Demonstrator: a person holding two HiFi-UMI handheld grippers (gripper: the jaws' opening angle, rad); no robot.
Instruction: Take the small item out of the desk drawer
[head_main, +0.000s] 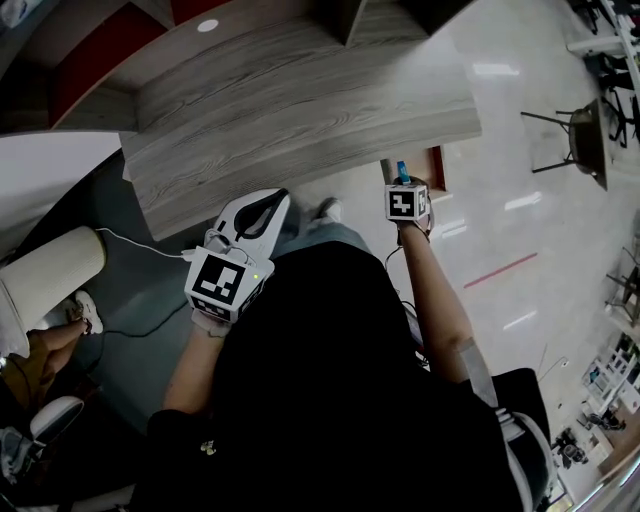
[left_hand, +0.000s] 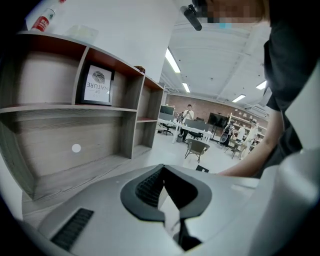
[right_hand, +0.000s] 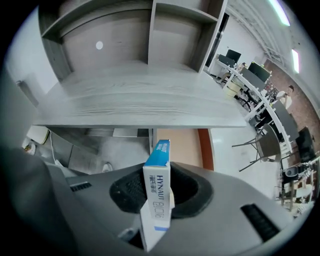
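Observation:
A small blue-and-white box (right_hand: 157, 192) stands upright between the jaws of my right gripper (right_hand: 158, 202), which is shut on it. In the head view the right gripper (head_main: 404, 182) is held just off the front edge of the grey wooden desk (head_main: 300, 110), with the blue top of the box (head_main: 402, 171) sticking out of it. My left gripper (head_main: 262, 208) hovers by the desk's front edge, further left. Its jaws (left_hand: 170, 200) are closed together with nothing between them. No drawer shows clearly in any view.
Open shelves (left_hand: 75, 107) rise at the back of the desk, with a framed sign (left_hand: 97, 85) in one compartment. A white cable (head_main: 140, 243) trails on the floor at the left. A dark chair (head_main: 585, 140) stands on the shiny floor at the right.

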